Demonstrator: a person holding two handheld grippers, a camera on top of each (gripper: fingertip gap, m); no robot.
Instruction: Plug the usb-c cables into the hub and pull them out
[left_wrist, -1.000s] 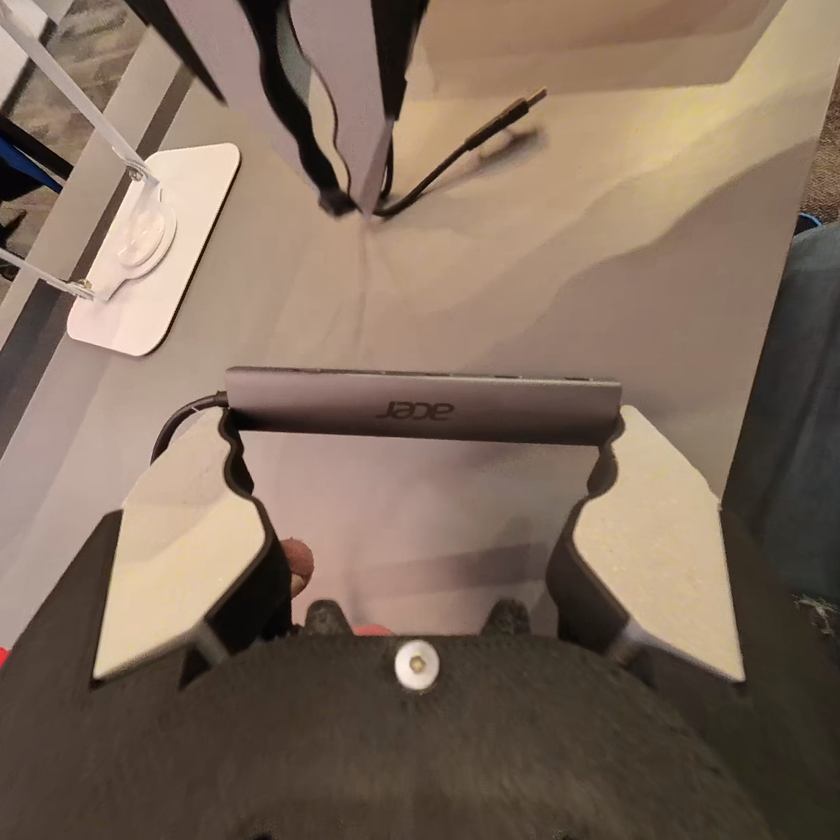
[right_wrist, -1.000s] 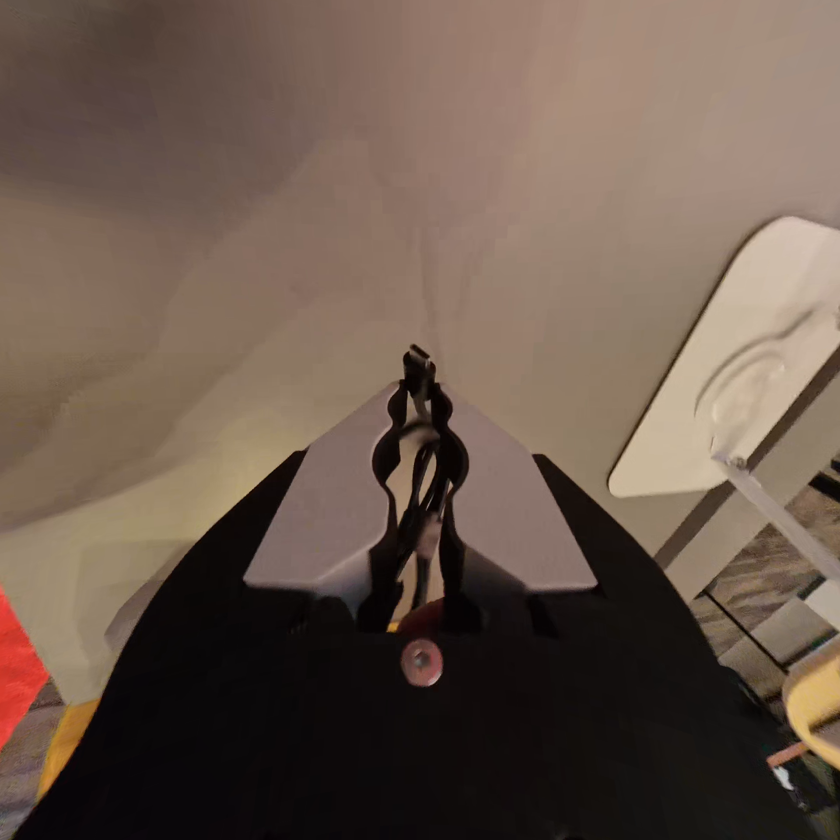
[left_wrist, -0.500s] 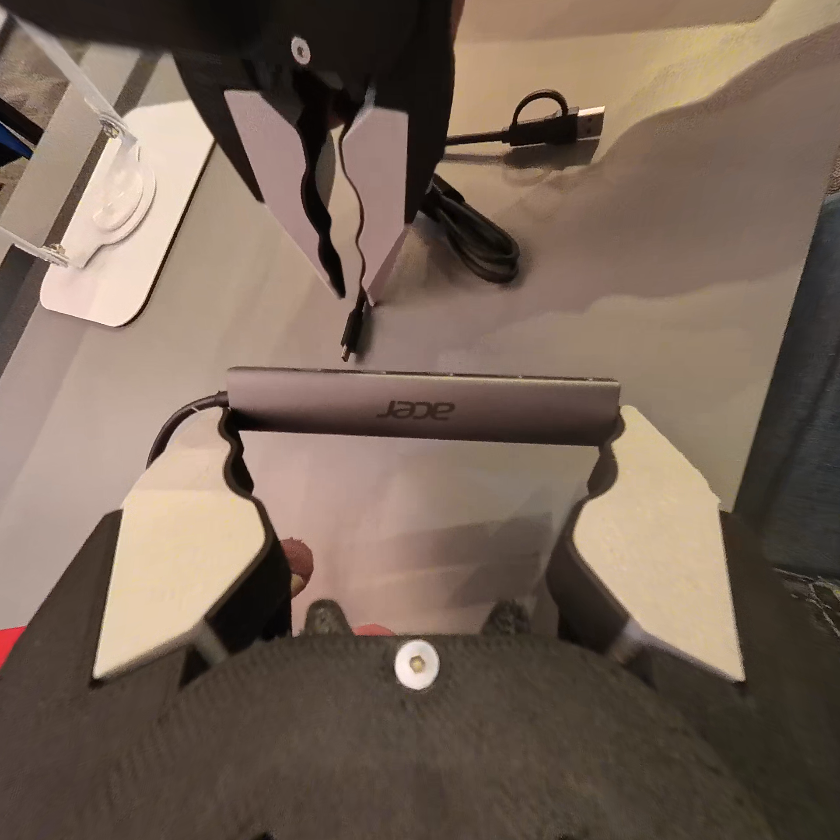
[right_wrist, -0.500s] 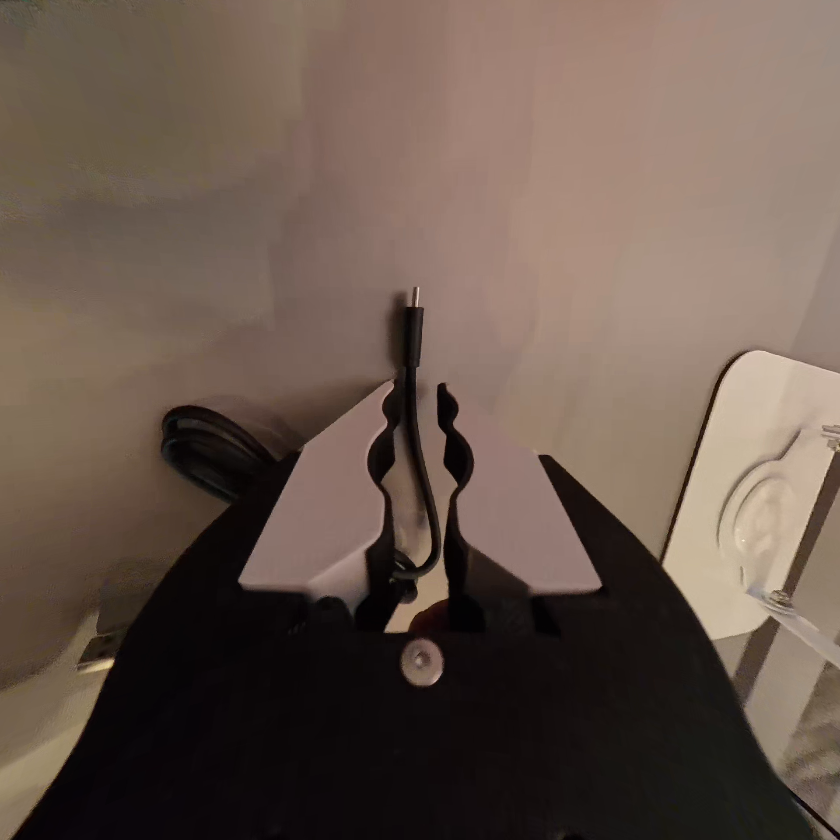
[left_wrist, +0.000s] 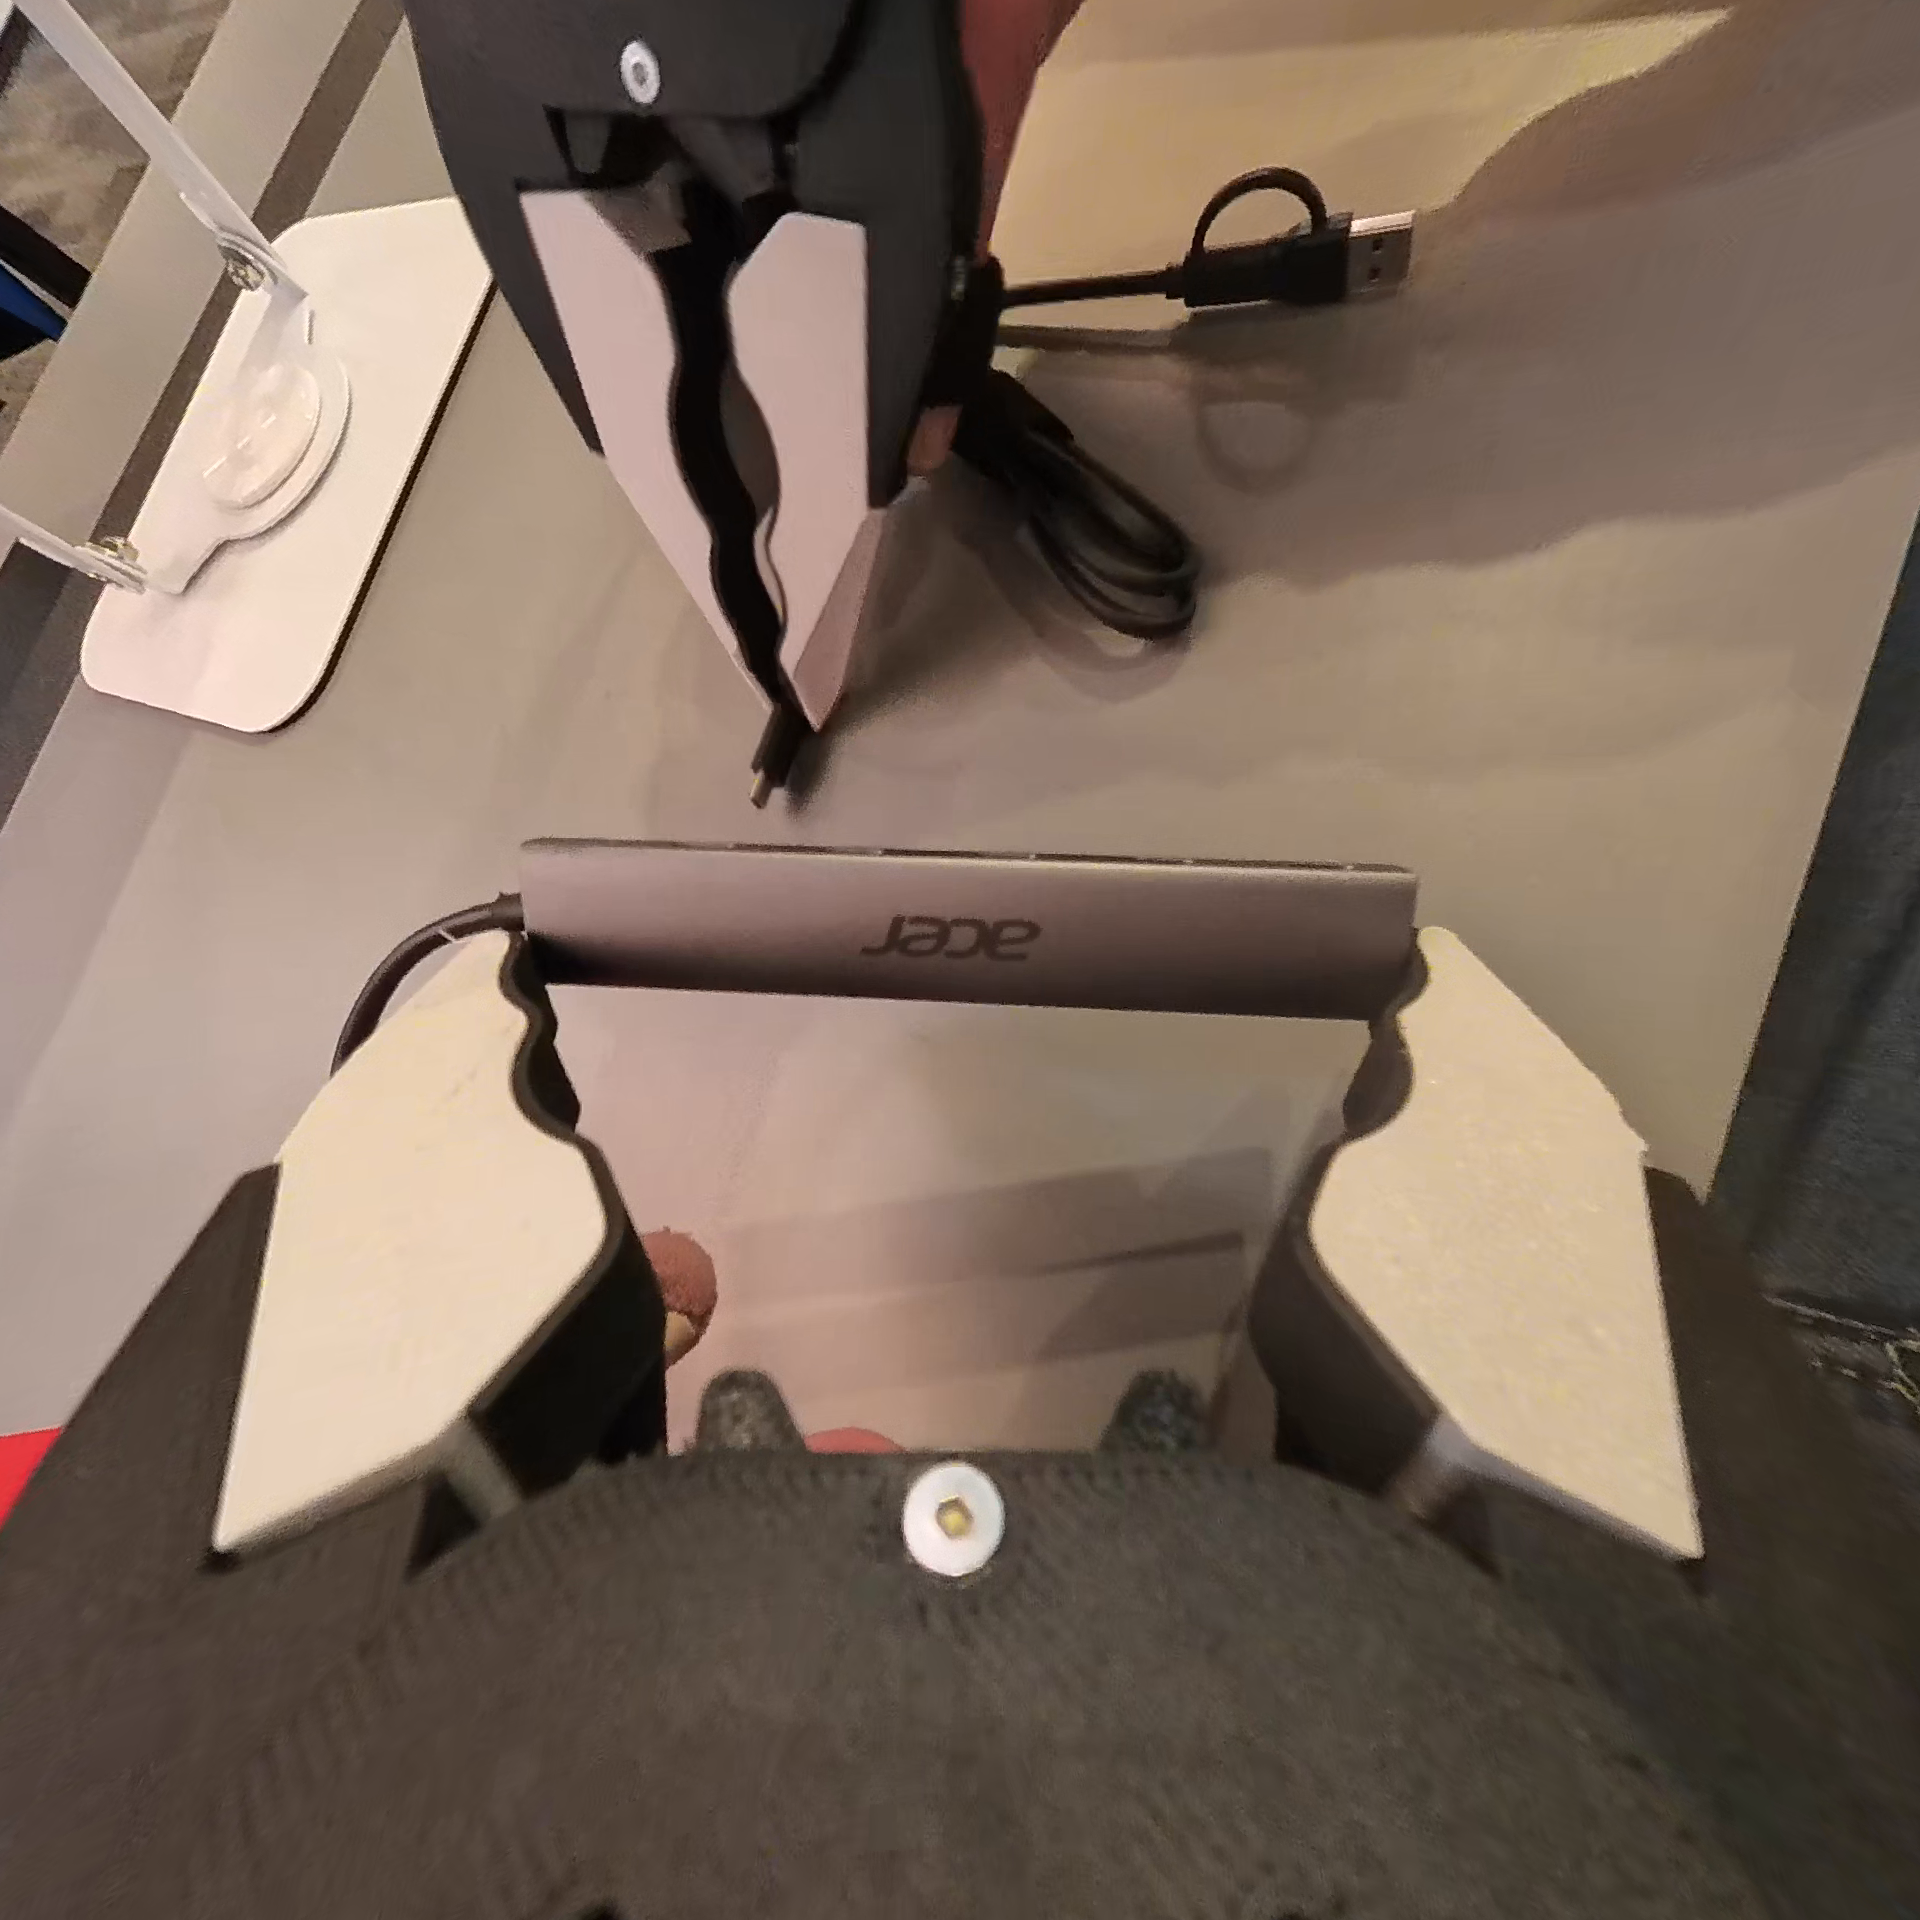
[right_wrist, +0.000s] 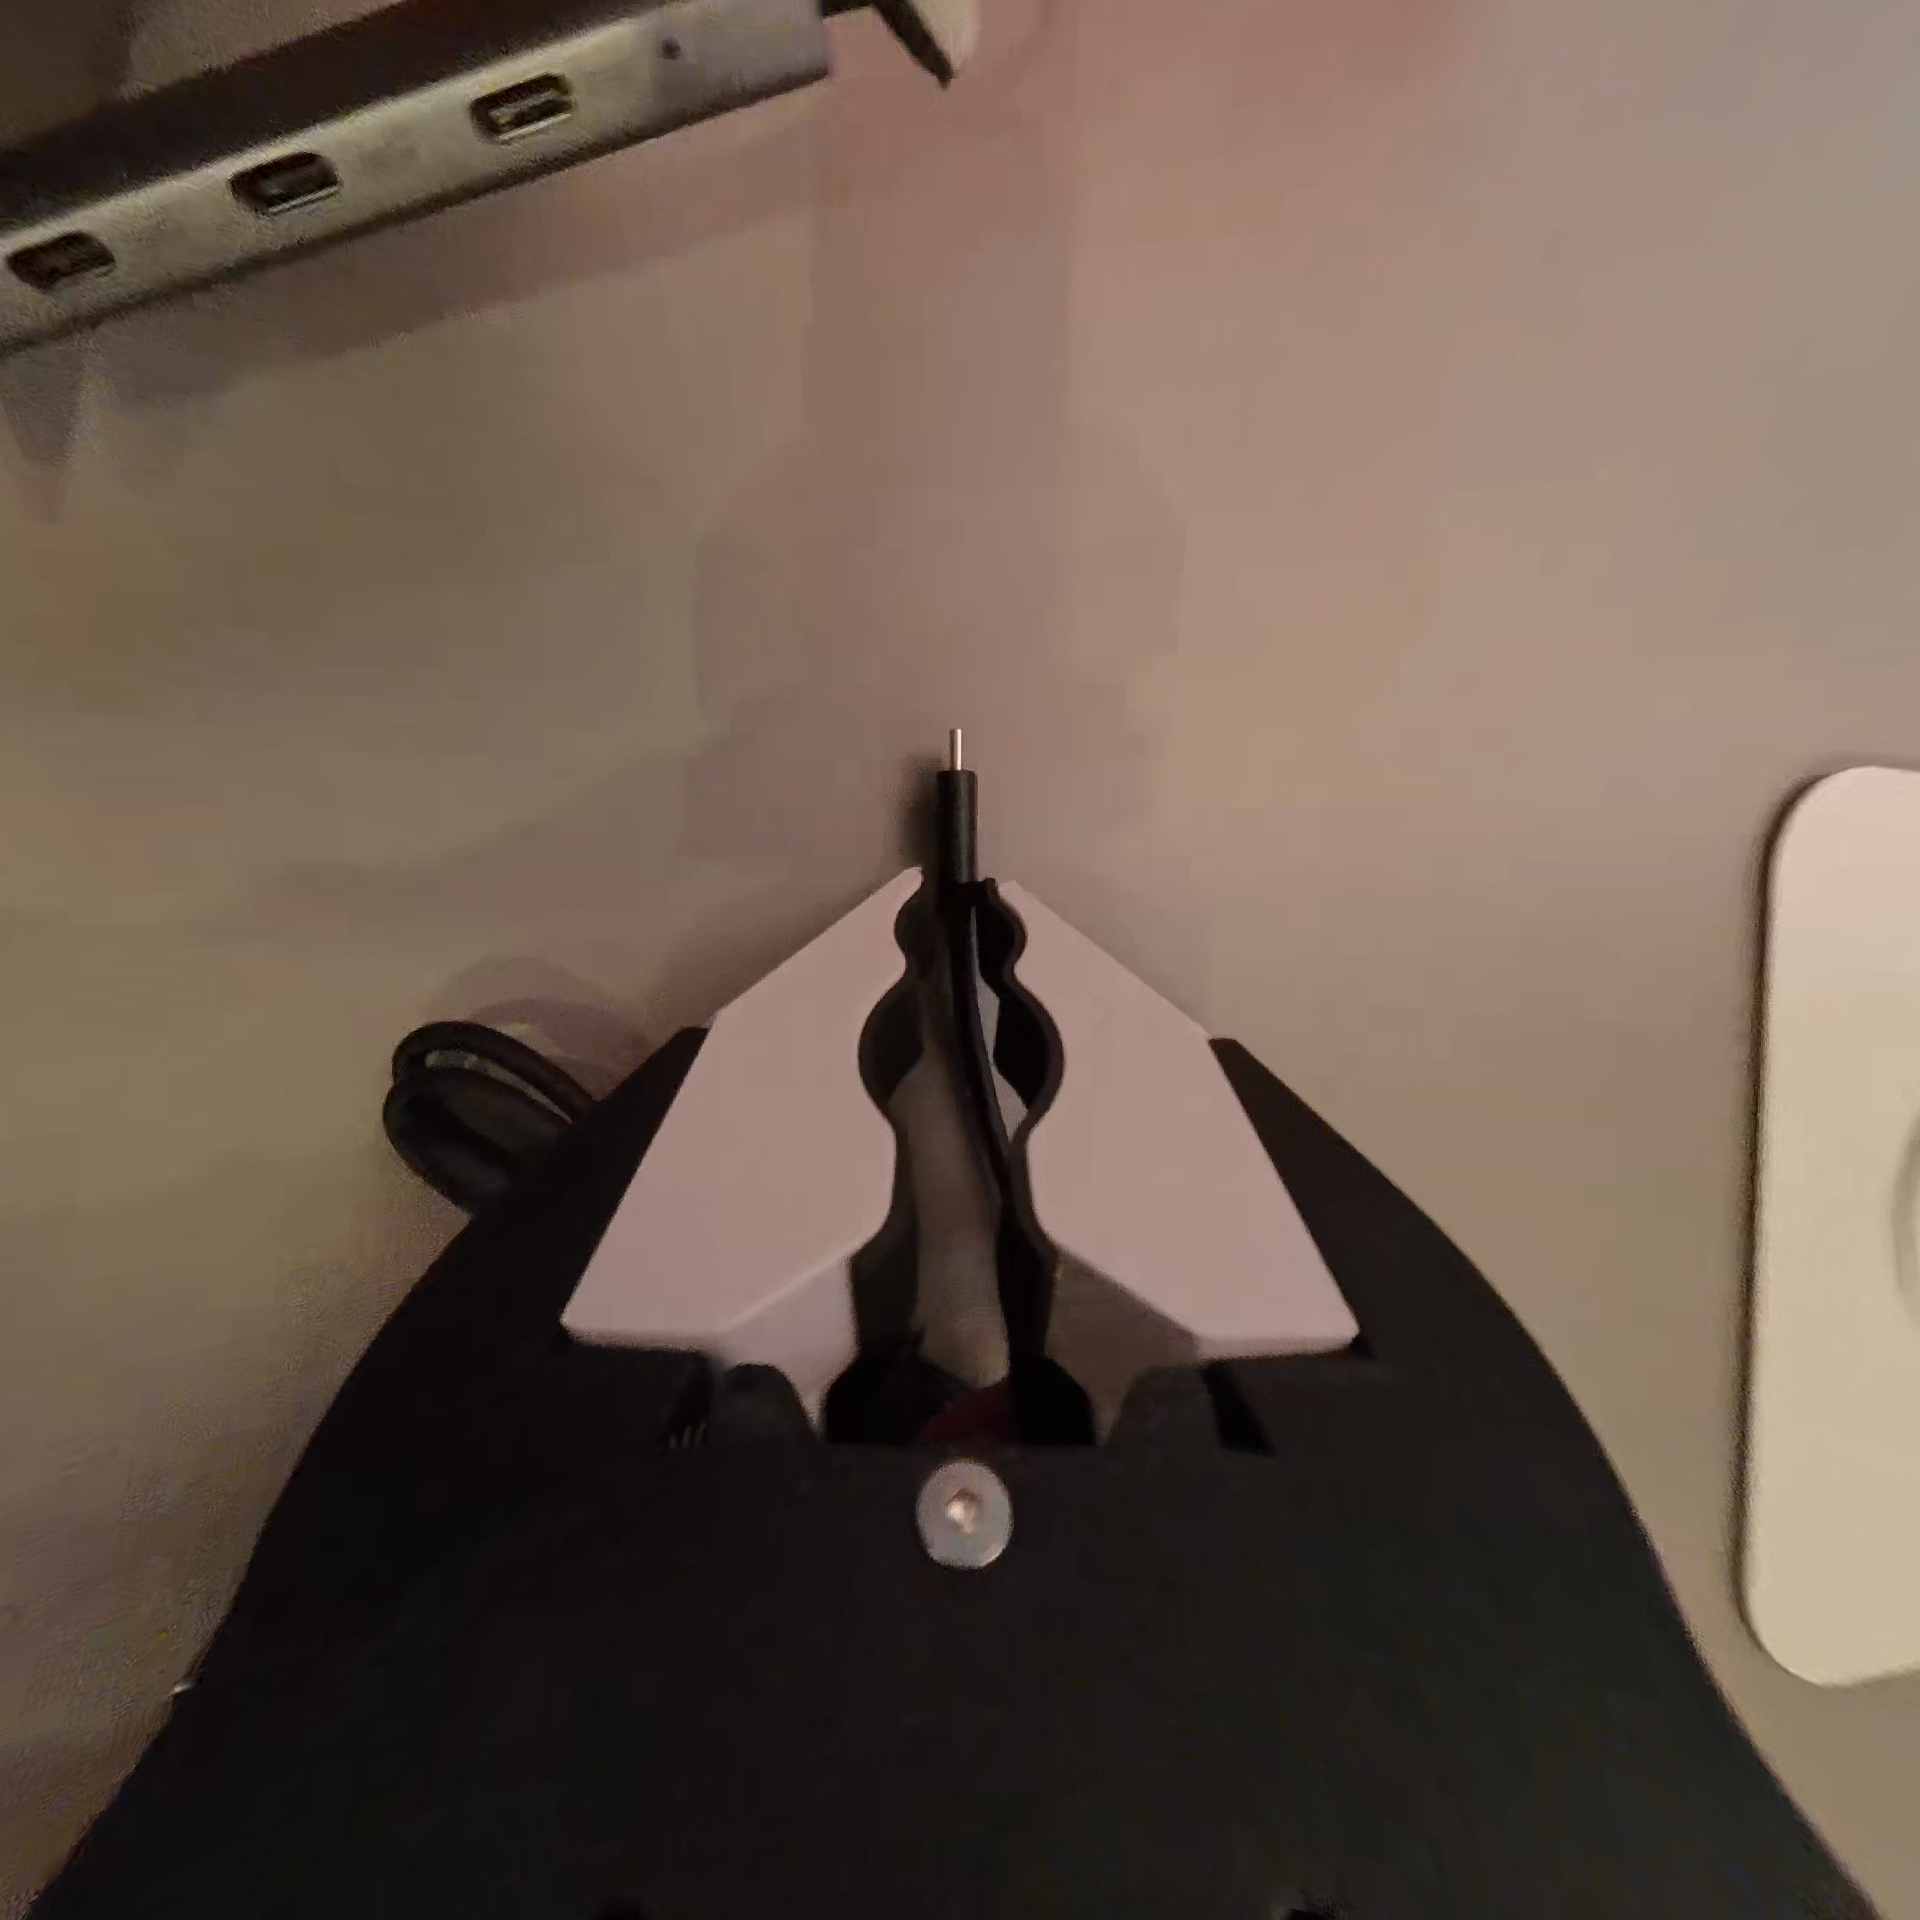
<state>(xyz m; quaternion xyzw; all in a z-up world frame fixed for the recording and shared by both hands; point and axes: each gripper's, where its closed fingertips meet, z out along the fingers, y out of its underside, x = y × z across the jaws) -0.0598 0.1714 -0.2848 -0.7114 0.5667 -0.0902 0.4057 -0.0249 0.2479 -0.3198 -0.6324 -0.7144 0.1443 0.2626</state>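
Left wrist view first: your left gripper (left_wrist: 966, 997) has its jaws set wide and clamped on the two short ends of the grey hub (left_wrist: 966, 920), which spans the whole gap between the tips, its own lead curling out past the left jaw. Just beyond the hub's far edge, the USB-C plug (left_wrist: 771, 767) points down toward it, close but not touching. That plug sticks out from the tips of your right gripper (left_wrist: 781, 696), whose jaws are narrow, pinching the cable right behind the plug. Behind and to the right of those jaws, the rest of the black cable (left_wrist: 1101, 540) lies looped on the grey tabletop (left_wrist: 1455, 675), ending farther out in a USB-A connector with an adapter (left_wrist: 1299, 260). Off to the left sits a white stand base (left_wrist: 249, 499) with a clear bracket on it.

From the right wrist view, the plug (right_wrist: 954, 821) pokes straight ahead out of the nearly closed tips, while the hub's port side (right_wrist: 395, 166) sits far forward and to the left, well apart from the plug.
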